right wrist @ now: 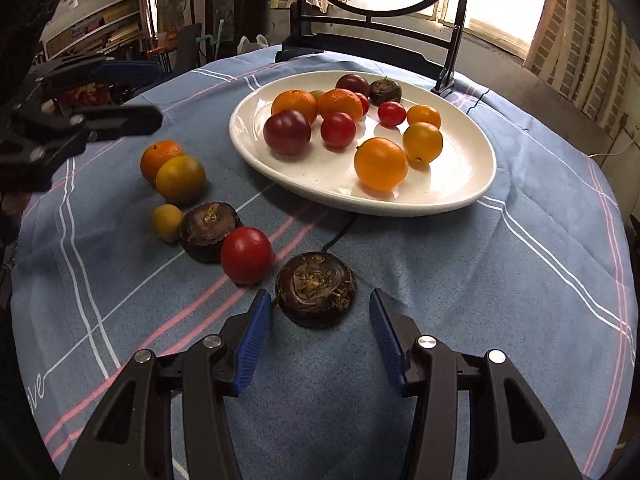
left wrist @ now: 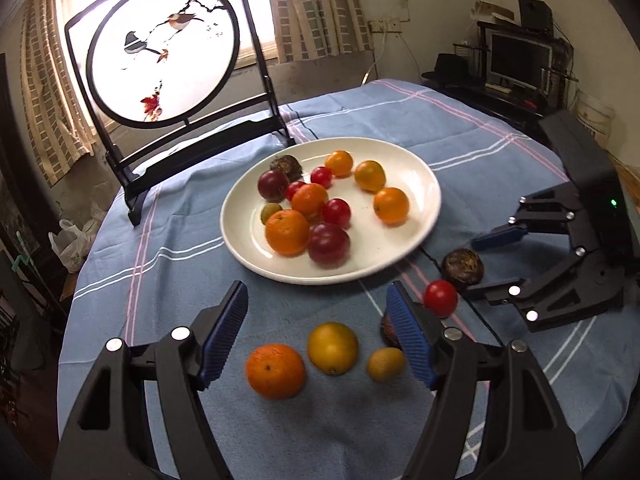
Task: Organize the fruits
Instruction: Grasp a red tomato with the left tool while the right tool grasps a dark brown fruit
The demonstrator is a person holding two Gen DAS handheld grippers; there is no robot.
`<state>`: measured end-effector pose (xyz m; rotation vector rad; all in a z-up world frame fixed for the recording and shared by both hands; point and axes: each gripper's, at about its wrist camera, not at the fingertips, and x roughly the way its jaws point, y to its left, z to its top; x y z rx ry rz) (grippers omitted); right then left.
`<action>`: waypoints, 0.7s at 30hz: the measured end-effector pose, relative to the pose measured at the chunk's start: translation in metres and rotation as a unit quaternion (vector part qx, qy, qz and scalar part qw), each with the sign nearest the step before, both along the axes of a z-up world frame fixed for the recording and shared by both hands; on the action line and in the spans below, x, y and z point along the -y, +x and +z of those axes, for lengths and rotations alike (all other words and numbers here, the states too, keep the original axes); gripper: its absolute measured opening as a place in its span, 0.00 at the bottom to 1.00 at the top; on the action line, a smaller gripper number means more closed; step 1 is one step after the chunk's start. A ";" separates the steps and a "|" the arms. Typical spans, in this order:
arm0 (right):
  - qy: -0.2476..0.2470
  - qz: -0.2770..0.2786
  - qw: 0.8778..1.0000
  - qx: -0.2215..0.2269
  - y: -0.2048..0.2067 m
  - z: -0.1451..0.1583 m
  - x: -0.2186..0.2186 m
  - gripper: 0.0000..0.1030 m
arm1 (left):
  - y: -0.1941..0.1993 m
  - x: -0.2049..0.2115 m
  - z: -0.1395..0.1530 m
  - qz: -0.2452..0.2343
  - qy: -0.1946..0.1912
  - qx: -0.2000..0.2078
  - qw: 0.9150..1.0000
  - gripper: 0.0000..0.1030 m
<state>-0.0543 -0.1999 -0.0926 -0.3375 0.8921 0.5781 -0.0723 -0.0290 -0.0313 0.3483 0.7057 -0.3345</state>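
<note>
Now both open tools, left tool (left wrist: 316, 334) and right tool (right wrist: 318, 334), flank dark, rough water chestnut (right wrist: 316, 289).

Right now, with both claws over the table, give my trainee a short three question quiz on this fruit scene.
1. True or false: the right claw is shut on the dark water chestnut.
2. Which fruit lies nearest between the left claw fingers: A tangerine, B yellow-green citrus, C tomato?
3. Fill in: sorted fruit sits on the white ___.

Key: 1 false; 2 B; 3 plate.
</note>
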 end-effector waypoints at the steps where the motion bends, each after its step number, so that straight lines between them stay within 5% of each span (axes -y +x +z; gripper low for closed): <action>1: -0.001 0.001 1.000 -0.002 0.001 -0.002 -0.001 0.42 | -0.002 0.007 -0.002 -0.012 0.005 -0.003 1.000 0.68; 10: 0.029 -0.036 0.999 0.016 -0.015 0.024 0.037 0.42 | -0.008 0.076 -0.031 -0.107 0.052 -0.022 0.993 0.66; 13: 0.040 -0.043 0.998 0.018 -0.019 0.029 0.048 0.42 | 0.001 0.088 -0.044 -0.112 0.067 -0.048 0.990 0.51; 20: 0.050 -0.043 0.998 0.017 -0.019 0.027 0.055 0.42 | 0.017 0.094 -0.065 -0.109 0.084 -0.092 0.986 0.45; 21: 0.052 -0.044 0.997 0.017 -0.019 0.027 0.055 0.42 | 0.016 0.094 -0.065 -0.110 0.086 -0.087 0.986 0.33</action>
